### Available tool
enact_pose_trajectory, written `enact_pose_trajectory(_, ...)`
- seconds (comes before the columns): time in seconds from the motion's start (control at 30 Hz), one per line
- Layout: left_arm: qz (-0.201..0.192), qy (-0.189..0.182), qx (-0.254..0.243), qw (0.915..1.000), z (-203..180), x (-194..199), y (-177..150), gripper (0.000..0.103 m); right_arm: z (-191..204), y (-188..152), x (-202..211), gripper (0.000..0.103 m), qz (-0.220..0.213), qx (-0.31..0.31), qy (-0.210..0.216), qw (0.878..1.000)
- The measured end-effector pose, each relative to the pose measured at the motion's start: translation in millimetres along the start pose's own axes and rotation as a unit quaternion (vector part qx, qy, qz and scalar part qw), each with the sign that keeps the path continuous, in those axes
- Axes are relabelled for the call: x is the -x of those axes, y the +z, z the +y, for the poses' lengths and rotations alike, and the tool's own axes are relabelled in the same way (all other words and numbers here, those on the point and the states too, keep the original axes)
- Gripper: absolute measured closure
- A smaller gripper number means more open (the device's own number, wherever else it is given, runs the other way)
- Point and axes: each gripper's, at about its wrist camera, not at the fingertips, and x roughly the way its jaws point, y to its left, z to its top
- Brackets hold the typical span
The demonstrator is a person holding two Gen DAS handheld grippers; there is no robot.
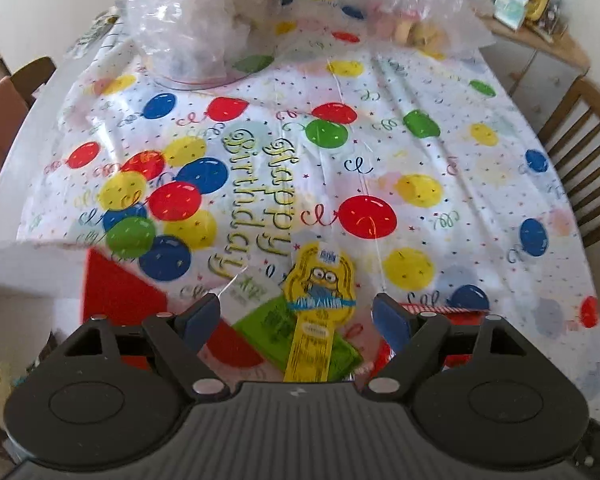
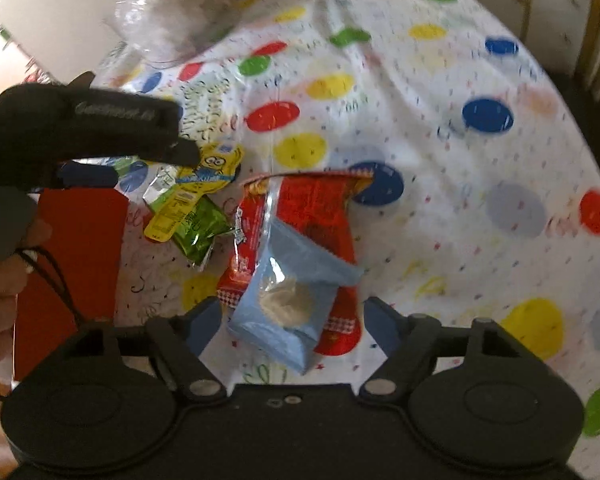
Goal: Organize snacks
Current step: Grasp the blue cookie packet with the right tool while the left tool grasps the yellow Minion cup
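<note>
My left gripper (image 1: 298,316) is open just above a yellow cartoon snack packet (image 1: 318,300) that lies over a green packet (image 1: 276,320). The same yellow packet (image 2: 204,178) and green packet (image 2: 198,228) show in the right wrist view, under the left gripper's black body (image 2: 88,120). My right gripper (image 2: 292,320) is open over a light blue packet (image 2: 288,300) with a round biscuit window, which rests on a red packet (image 2: 316,208). Nothing is held by either gripper.
A red box or bag (image 2: 72,264) with a black cord stands at the table's left edge, also seen as red box (image 1: 120,292). Clear plastic bags (image 1: 204,20) of goods sit at the far side. Wooden chairs (image 1: 580,152) flank the balloon tablecloth (image 1: 380,140). A hand (image 2: 0,280) holds the left tool.
</note>
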Motion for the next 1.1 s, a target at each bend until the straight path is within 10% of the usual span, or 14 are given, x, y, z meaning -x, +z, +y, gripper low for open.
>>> enact_pose_trajectory(0.6, 0.014, 0.065, -0.088, 0.9939, -40, -59, 10, 0.035, 11, 3, -23, 0.039, 0.000, -0.018, -0.036, 0.999)
enact_pose_trajectory(0.73, 0.012, 0.047, -0.086, 0.9951, -41, -59, 9, 0.053, 10, 3, -24, 0.048, -0.008, -0.003, -0.042, 0.999)
enact_pose_trajectory(1.1, -0.005, 0.021, -0.049, 0.9986, -28, -43, 0, 0.053, -3, -5, -14, 0.057, -0.022, -0.017, -0.028, 0.999)
